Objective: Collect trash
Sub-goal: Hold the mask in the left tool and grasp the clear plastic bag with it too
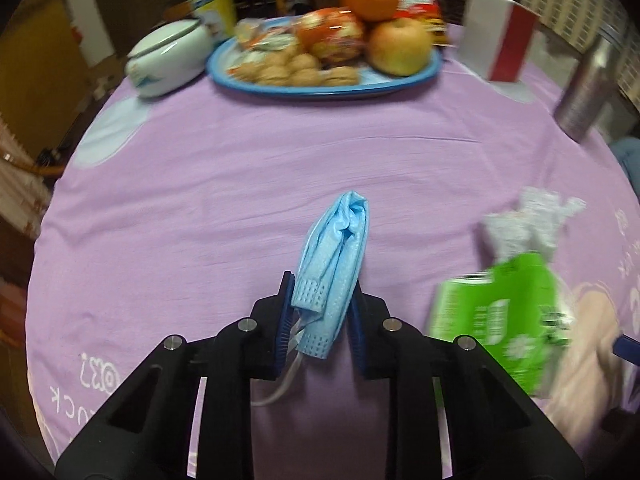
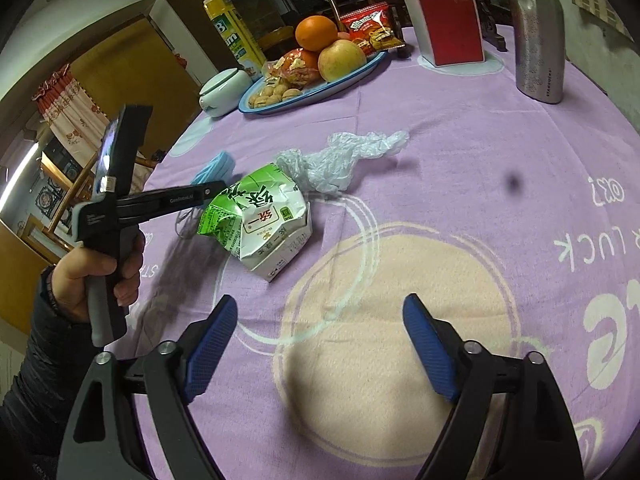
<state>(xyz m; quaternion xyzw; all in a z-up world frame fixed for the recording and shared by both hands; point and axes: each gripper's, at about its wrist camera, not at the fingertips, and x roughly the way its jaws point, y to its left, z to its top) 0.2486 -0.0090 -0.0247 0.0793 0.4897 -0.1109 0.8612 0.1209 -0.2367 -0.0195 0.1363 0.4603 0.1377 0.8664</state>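
The blue mask [image 1: 336, 256] is squeezed between the fingers of the left gripper [image 1: 320, 300]. Its top end sticks out past the fingers, and its white string hangs down over the purple table [image 1: 240, 168]. So one piece of trash is picked up, I think.

Two more pieces are left. A squashed green carton [image 2: 264, 224] lies on the table just beside the mask. A crumpled plastic bag [image 2: 340, 156] touches the carton on its far side. No trash bin shows in either view, so I cannot tell where the trash goes.

The right gripper [image 2: 320, 344] has its fingers spread wide with nothing in them. It hangs over the table, near the carton. It looks ready to take that one next.

At the far side there is a blue plate [image 2: 360, 70]. It holds an orange [image 2: 316, 32], an apple [image 2: 340, 60], walnuts [image 2: 276, 94] and wrapped snacks. A white pot [image 2: 222, 92] stands just beside the plate. A steel bottle [image 2: 538, 32] stands well apart.
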